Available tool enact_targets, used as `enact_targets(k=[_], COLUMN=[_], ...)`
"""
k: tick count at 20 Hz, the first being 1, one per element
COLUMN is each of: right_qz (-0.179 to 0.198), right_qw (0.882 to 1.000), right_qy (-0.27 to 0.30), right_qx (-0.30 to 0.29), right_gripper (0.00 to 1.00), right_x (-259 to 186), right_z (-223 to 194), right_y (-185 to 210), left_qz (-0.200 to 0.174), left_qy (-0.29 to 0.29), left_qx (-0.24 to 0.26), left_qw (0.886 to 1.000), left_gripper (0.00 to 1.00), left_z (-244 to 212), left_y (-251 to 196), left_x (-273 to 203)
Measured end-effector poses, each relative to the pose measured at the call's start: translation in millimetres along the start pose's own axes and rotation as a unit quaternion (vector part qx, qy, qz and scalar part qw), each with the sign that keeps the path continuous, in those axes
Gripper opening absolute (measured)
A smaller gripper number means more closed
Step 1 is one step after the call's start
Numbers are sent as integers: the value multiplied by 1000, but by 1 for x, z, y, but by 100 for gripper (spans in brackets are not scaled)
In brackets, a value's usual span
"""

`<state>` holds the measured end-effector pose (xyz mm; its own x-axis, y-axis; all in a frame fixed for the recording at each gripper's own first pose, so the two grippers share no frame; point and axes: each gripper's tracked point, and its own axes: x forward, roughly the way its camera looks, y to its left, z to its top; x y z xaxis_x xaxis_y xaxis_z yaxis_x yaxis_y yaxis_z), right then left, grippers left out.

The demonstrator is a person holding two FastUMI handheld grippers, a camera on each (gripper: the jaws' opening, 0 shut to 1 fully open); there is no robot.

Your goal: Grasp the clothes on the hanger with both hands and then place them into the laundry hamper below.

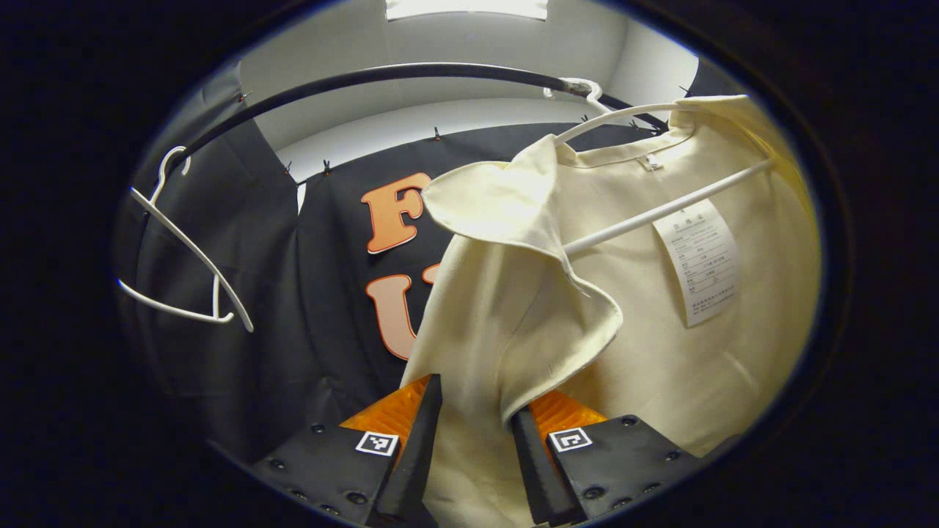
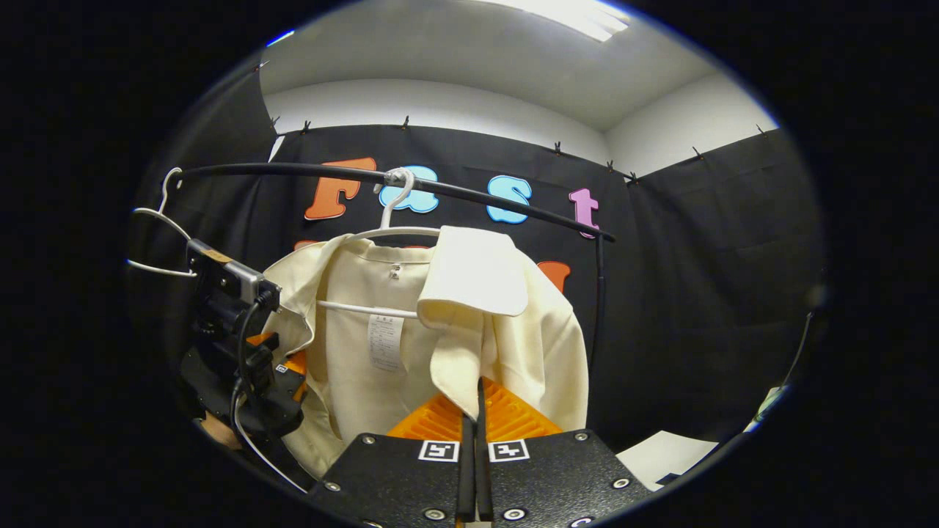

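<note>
- Farthest left, an empty white wire hanger (image 1: 192, 249) is dangling from the curved black rail (image 1: 411, 73); if I am swinging wide while pulling, I am risking knocking it off.
- My left gripper (image 1: 473, 433) is standing spread, with the front panel of the cream fabric jacket (image 1: 660, 345) hanging between its fingers but not yet pinched; closing on too thin an edge could let it slip out.
- The jacket is hanging on its own white plastic hanger (image 1: 664, 205) on the rail, collar still seated; tugging straight down could be dragging the hanger along or snagging the neck.
- My right gripper (image 2: 475, 433) is looking clenched tight at the jacket's other front edge (image 2: 458, 367); I cannot tell whether any cloth is actually being caught, so one-sided pulling could be twisting the garment.
</note>
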<state>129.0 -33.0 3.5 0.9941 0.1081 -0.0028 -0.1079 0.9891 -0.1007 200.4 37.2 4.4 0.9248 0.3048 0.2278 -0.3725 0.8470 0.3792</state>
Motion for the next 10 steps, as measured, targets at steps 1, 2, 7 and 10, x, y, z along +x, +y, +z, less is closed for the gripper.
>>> enact_targets(k=[1, 2, 7, 10], right_qz=[-2, -4, -19, -57], right_qw=[1000, 1000, 998, 995], right_qy=[-1, -2, -54, -78], right_qx=[0, 1, 35, 11], right_gripper=[0, 0, 1, 0], right_x=[0, -3, -15, -20], right_z=[0, 2, 30, 51], right_y=[-3, -4, -25, -55], left_qz=[9, 17, 44, 79], left_qy=[-6, -12, -12, -42], left_qx=[12, 21, 35, 81], left_qw=[1000, 1000, 998, 993], left_gripper=[47, 33, 11, 10], left_z=[3, 7, 23, 45], left_y=[10, 20, 56, 81], left_x=[4, 6, 10, 17])
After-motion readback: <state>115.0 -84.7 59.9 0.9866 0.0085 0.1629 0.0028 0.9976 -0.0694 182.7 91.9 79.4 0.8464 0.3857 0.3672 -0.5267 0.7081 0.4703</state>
